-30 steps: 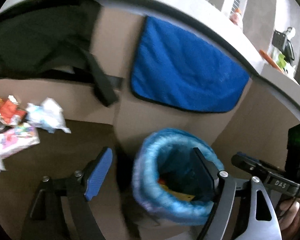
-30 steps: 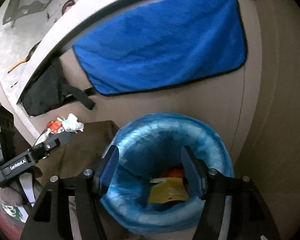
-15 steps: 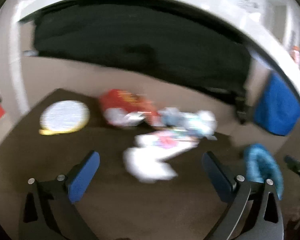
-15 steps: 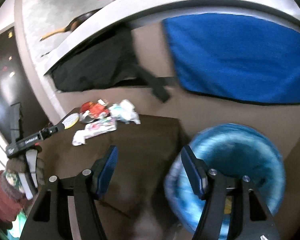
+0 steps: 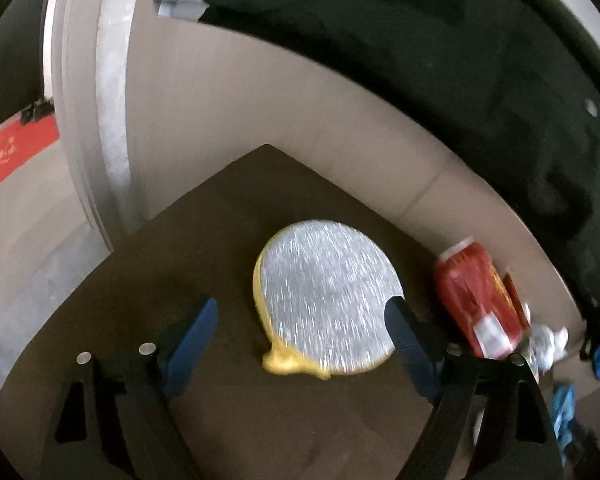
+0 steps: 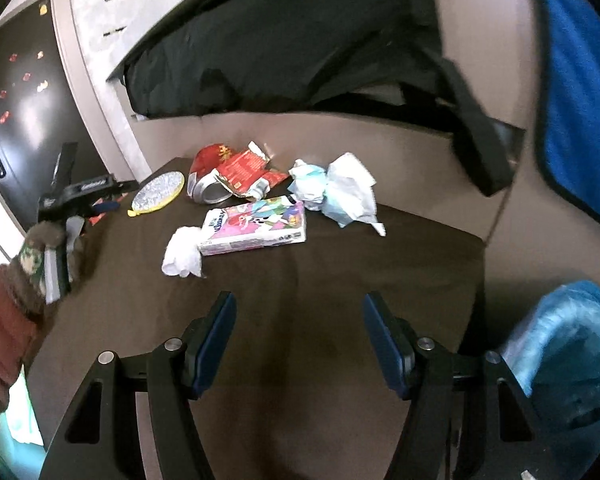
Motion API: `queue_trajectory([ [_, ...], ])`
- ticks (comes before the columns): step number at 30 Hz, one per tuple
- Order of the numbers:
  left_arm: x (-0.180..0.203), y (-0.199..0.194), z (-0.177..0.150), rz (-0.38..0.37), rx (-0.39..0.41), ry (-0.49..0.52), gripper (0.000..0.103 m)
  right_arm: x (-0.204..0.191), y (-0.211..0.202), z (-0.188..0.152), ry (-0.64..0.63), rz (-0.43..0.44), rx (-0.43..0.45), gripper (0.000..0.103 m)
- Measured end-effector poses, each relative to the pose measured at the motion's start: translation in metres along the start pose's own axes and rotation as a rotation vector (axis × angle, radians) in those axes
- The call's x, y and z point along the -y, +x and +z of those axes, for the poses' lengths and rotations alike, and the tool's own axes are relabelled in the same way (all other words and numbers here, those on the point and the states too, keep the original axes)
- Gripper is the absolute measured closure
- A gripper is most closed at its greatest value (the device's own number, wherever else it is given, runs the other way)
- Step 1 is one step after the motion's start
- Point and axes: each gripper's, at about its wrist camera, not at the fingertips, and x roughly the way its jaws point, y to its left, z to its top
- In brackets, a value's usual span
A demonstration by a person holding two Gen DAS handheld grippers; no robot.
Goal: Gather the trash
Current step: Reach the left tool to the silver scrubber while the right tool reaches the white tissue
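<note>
Your left gripper [image 5: 300, 320] hangs over the foil lid [image 5: 326, 296] on the table [image 5: 228, 208], jaws apart and closing, pads not yet touching. Your right gripper [image 6: 296, 332] is apart, empty. Next, lower and pinch its rim.

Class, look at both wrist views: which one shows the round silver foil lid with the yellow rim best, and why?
The left wrist view. The foil lid lies large and central on the brown table, just ahead of the left gripper, though blurred. The right wrist view shows it small and far off at the table's left edge.
</note>
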Motion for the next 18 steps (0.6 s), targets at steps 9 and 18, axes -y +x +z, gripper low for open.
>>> queue_trajectory([
  [9,0.010,0.018,-0.004,-0.005,-0.047,0.022,0.070,-0.010,0.027,0.001,-0.027,0.010,-0.046,0.040],
  [18,0.036,-0.024,-0.071,-0.050,-0.089,0.188,0.080,-0.057,0.046,0.018,-0.129,0.100,-0.089,0.042],
])
